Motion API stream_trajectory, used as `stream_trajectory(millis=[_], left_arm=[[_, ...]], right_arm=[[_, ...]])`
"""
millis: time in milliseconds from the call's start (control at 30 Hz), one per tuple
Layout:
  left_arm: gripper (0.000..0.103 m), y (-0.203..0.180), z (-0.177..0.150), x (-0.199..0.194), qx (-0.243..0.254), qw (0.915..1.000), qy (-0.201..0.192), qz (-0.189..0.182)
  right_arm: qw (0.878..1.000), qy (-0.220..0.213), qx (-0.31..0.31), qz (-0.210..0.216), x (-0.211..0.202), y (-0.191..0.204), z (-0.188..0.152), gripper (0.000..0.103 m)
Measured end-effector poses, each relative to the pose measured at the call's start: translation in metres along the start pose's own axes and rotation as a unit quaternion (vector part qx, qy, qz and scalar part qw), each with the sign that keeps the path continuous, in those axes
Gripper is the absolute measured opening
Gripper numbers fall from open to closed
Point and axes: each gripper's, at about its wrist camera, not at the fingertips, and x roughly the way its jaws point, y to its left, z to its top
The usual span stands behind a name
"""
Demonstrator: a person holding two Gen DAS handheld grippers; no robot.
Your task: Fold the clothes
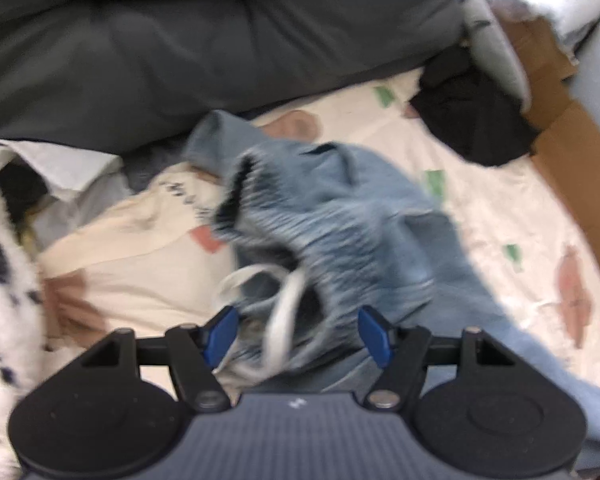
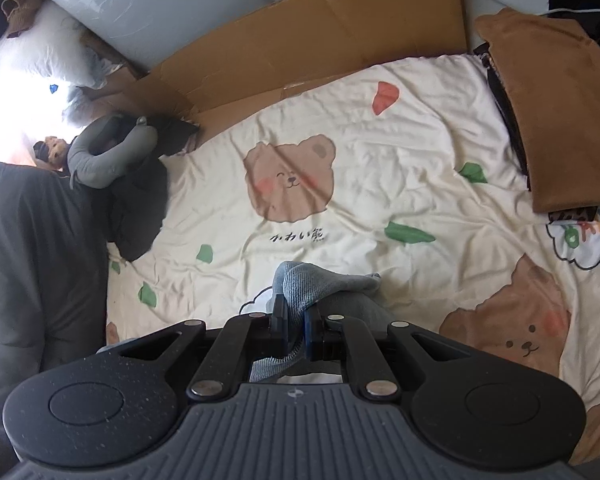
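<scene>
Nearest in the right wrist view, the right gripper (image 2: 296, 328) has its jaws clenched on a fold of the light blue garment (image 2: 320, 284), which rises just past the jaws and hangs down below them. In the left wrist view the left gripper (image 1: 298, 334) has its jaws released and wide, with the waistband and the white drawstring (image 1: 284, 312) of the same garment (image 1: 340, 220) lying between them — the blue pads do not press on the cloth. The picture is blurred here, so the exact edge is hard to tell.

The garment lies crumpled on the bed sheet (image 2: 380, 152), near its front edge. Further off, a brown folded cloth (image 2: 548, 112) sits at the right edge of the bed, and cardboard (image 2: 320, 36) lines the far side.

The risk, as I judge it: the left jaws may close on the loose drawstring only, not on the waistband — then the cloth would slip and the fold would come out uneven. Bunched layers could also be caught together.
</scene>
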Motion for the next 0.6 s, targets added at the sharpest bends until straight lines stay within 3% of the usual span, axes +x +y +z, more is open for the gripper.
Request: stream_trajectory(millis=[200,267,333,433,533,567,600], left_arm=[[0.073,-0.015,-0.002,0.014,0.011,0.9998,0.017,0.001],[0.070,-0.014,-0.004,0.019,0.008,0.9996,0.025,-0.005],[0.063,-0.015,-0.007,0.024,0.013,0.9994,0.030,-0.007],[0.032,-0.015,-0.008,0.031,0.018,0.9992,0.033,-0.016],[0.019,-0.021,-0.003,0.033,0.031,0.9991,0.022,-0.018],[0.010,-0.023,-0.001,0.034,0.035,0.9991,0.018,-0.019],[0.010,-0.024,0.002,0.035,0.036,0.9990,0.015,-0.019]], right_arm=[[1.000,-0.006,0.011,-0.006,0.000,-0.007,0.004,0.006],[1.000,-0.004,0.010,-0.011,0.001,-0.008,0.004,0.006],[1.000,-0.004,0.011,-0.016,0.003,-0.010,0.004,0.006],[0.999,-0.005,0.020,-0.025,0.010,-0.016,0.004,0.006],[0.999,-0.006,0.027,-0.033,0.019,-0.018,0.007,0.006],[0.999,-0.007,0.031,-0.035,0.023,-0.019,0.009,0.006],[0.999,-0.009,0.034,-0.038,0.027,-0.019,0.011,0.006]])
